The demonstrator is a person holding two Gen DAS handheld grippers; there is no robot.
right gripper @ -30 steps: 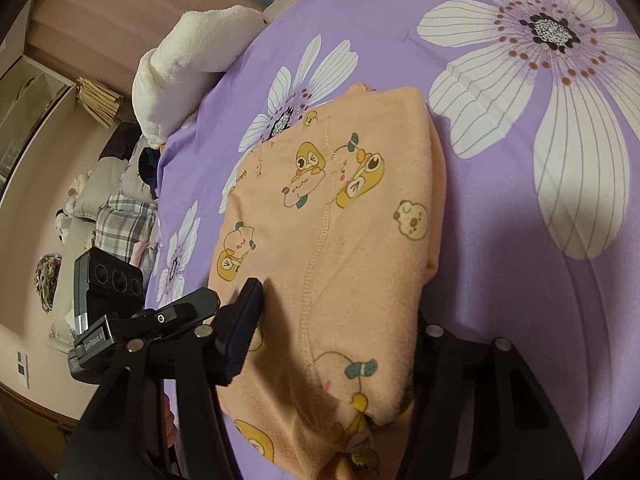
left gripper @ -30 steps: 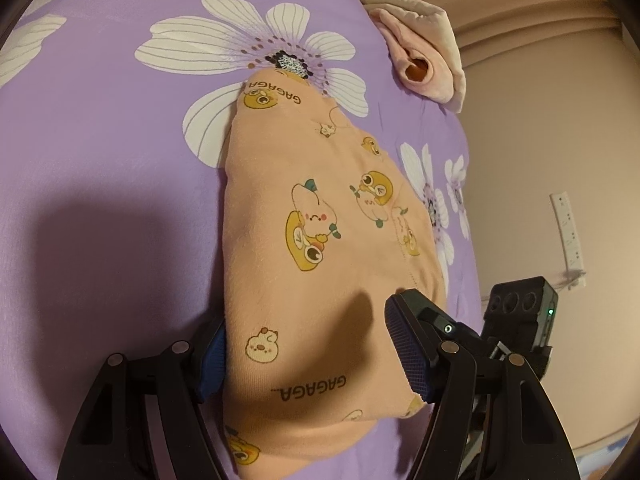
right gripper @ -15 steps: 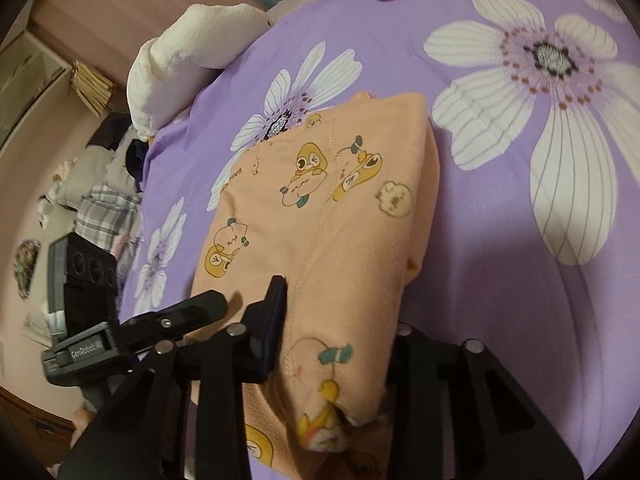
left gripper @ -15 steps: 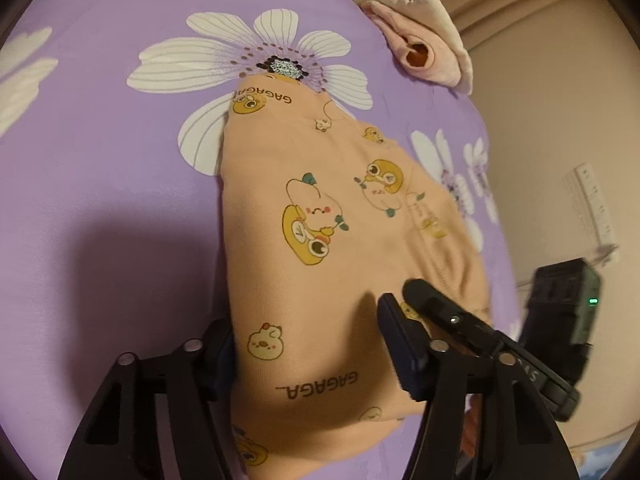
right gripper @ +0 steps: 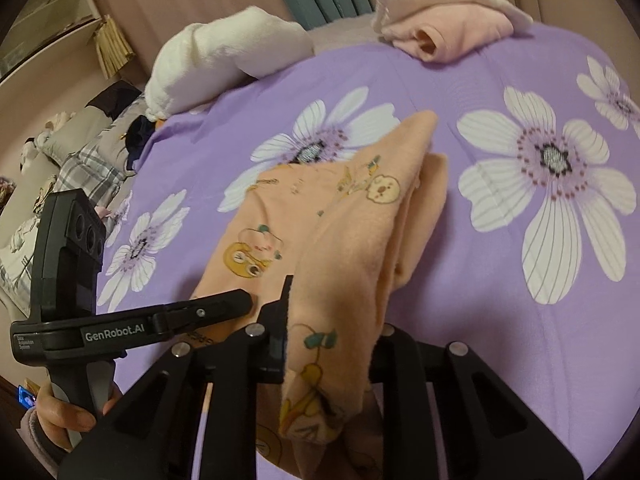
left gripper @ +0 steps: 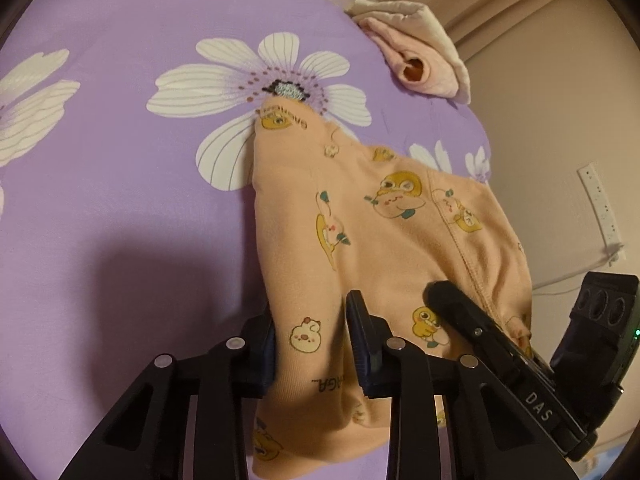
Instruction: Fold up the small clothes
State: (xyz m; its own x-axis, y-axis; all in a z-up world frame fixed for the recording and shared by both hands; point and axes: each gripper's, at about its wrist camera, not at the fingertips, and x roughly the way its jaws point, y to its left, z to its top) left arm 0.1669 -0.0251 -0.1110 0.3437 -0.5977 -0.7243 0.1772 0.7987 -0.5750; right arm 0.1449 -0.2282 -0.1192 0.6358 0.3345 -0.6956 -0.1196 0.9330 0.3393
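A small orange garment (left gripper: 360, 224) printed with cartoon ducks lies on a purple bedsheet (left gripper: 120, 180) with white flowers. My left gripper (left gripper: 312, 340) has its jaws closing, and the pads pinch the garment's near left edge. In the right wrist view my right gripper (right gripper: 332, 344) also has its jaws closing, and it grips the near right edge of the garment (right gripper: 352, 248). That side is raised off the sheet (right gripper: 500, 320) in a hanging fold. The right gripper's finger (left gripper: 472, 320) lies over the cloth beside my left one. A hand (right gripper: 60, 412) holds the left gripper's handle.
A folded pink garment (left gripper: 416, 64) sits at the bed's far edge, seen as a pink bundle (right gripper: 448, 36) in the right wrist view. A white plush pillow (right gripper: 224, 60) and plaid bedding (right gripper: 88, 168) lie past the left side. A power strip (left gripper: 600, 208) hangs on the wall.
Both pairs of jaws have narrowed onto the garment's near edge. The right gripper has risen and rolled, lifting the right side of the garment off the sheet. The left gripper has stayed about in place.
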